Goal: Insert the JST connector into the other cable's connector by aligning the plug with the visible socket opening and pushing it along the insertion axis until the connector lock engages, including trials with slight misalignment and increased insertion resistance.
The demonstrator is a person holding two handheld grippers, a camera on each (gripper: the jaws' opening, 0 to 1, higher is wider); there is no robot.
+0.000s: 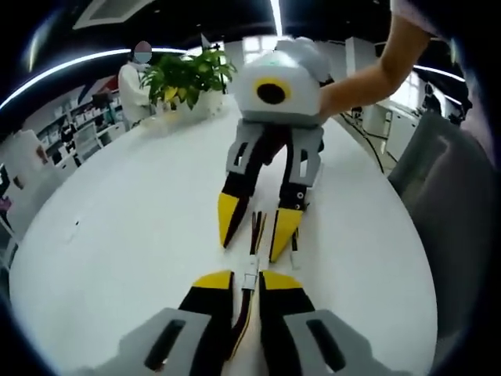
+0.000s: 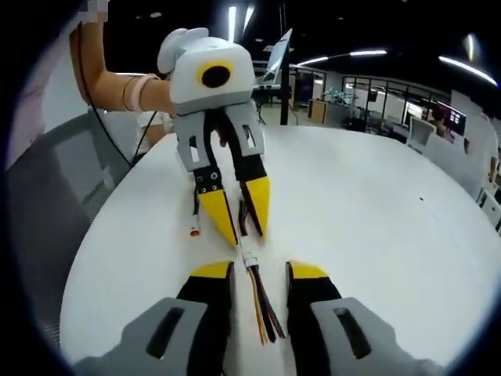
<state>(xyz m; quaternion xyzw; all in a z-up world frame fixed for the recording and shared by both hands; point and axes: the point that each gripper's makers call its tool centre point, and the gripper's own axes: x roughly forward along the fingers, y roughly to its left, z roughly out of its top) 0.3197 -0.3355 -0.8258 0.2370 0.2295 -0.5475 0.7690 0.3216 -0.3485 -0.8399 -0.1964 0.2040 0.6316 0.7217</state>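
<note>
In the left gripper view, the left gripper [image 1: 247, 280] rises from the bottom edge, its yellow-tipped jaws drawn in on a white connector [image 1: 250, 276] that sits between them on the white table [image 1: 117, 235]; a bundle of dark and coloured wires [image 1: 242, 325] trails back from it between the jaws; whether the jaws actually press it I cannot tell. Facing it, the right gripper [image 1: 252, 232] points down at the table, jaws apart, with a second set of wires [image 1: 257, 231] lying between its tips (the tips stand just beside the wires, not closed on them). A potted plant [image 1: 188, 78] stands at the far end of the table, and a grey chair [image 1: 442, 188] is at the right.

In the right gripper view, the right gripper [image 2: 258, 270] has its jaws spread; the connector [image 2: 249, 258] lies on the table [image 2: 376, 204] just ahead of them, with coloured wires [image 2: 262, 305] running back between the jaws; the left gripper [image 2: 243, 222] opposite holds its tips close about the far cable; a small white piece with a red end [image 2: 195, 230] lies beside it.
</note>
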